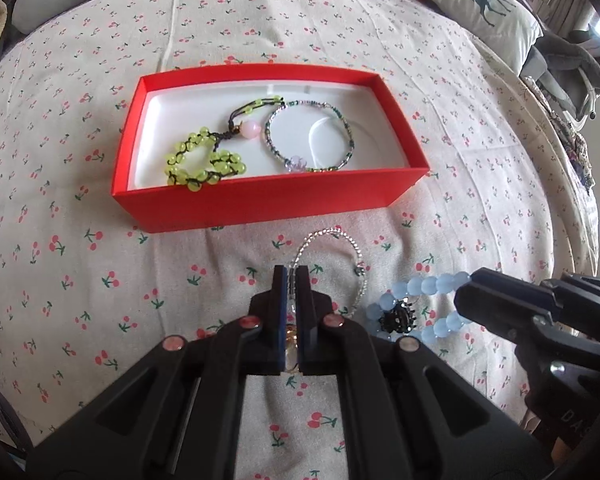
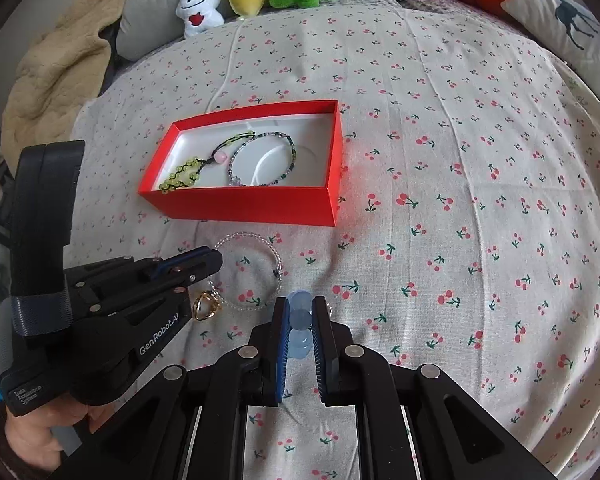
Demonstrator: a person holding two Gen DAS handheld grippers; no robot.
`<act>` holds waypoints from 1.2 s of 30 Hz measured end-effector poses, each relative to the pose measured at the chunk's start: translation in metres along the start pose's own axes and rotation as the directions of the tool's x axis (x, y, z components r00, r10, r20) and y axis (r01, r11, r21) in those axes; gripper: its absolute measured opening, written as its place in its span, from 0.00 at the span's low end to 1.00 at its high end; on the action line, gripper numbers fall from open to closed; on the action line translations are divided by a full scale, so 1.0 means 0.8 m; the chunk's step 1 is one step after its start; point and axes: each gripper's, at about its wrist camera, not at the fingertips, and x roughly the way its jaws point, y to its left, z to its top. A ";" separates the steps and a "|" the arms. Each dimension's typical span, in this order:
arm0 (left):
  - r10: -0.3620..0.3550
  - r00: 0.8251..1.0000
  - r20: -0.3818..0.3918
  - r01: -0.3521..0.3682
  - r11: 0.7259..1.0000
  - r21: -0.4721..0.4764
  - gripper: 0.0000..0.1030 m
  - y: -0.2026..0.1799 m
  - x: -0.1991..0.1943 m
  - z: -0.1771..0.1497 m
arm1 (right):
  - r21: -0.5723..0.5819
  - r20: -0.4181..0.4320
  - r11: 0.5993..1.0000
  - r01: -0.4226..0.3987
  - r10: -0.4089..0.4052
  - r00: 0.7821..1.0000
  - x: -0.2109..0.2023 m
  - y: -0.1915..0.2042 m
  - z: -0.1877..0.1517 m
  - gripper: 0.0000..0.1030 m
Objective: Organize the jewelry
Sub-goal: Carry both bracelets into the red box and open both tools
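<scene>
Currently the left gripper [image 1: 291,276] is pinching its jaws nearly shut on the clear bead bracelet [image 1: 342,248] at lower centre of the left wrist view; the strand is passing between the pads and a gold ring [image 2: 206,306] is lying just under the fingers. The right gripper [image 2: 300,312] is clamping narrowly on the blue bead bracelet [image 2: 300,318], beads sitting between the pads at lower centre of its own view. Both pieces are resting on the cherry-print bedspread [image 2: 460,200], just below the red box [image 1: 260,200]. Inside the box, the green bead bracelet [image 1: 204,160] and the multicolour bead bracelet [image 1: 312,136] are lying side by side.

Judgement: lifting is the step in hand. Raising each strand straight up until it is hanging clear of the box's near wall should prevent snagging. Checking that the ring is not caught seems advisable.
</scene>
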 end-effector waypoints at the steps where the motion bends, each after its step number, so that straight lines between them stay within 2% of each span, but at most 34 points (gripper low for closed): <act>1: -0.006 1.000 0.014 0.006 1.000 -0.003 0.04 -0.001 -0.007 0.000 | -0.003 0.008 1.000 -0.005 0.005 1.000 -0.003 0.003 0.000 0.11; 12: -0.075 0.985 0.155 0.081 0.996 -0.028 0.04 0.008 -0.078 0.004 | -0.049 0.108 0.997 -0.062 0.067 0.992 -0.045 0.038 0.008 0.11; 22: -0.083 0.965 0.250 0.098 0.994 -0.047 0.04 0.017 -0.108 0.034 | -0.003 0.204 0.995 -0.098 0.097 0.974 -0.063 0.040 0.049 0.11; 28: -0.121 0.965 0.232 0.141 0.988 -0.071 0.04 0.029 -0.086 0.061 | 0.026 0.267 0.994 -0.102 0.091 0.959 -0.064 0.034 0.083 0.11; 33: -0.206 0.954 0.215 0.233 0.967 -0.104 0.04 0.050 -0.053 0.073 | 0.041 0.291 0.994 -0.104 0.088 0.953 -0.054 0.027 0.104 0.11; 36: -0.159 0.972 0.174 0.185 0.972 -0.145 0.04 0.065 -0.031 0.074 | 0.038 0.295 0.994 -0.098 0.082 0.952 -0.047 0.025 0.112 0.11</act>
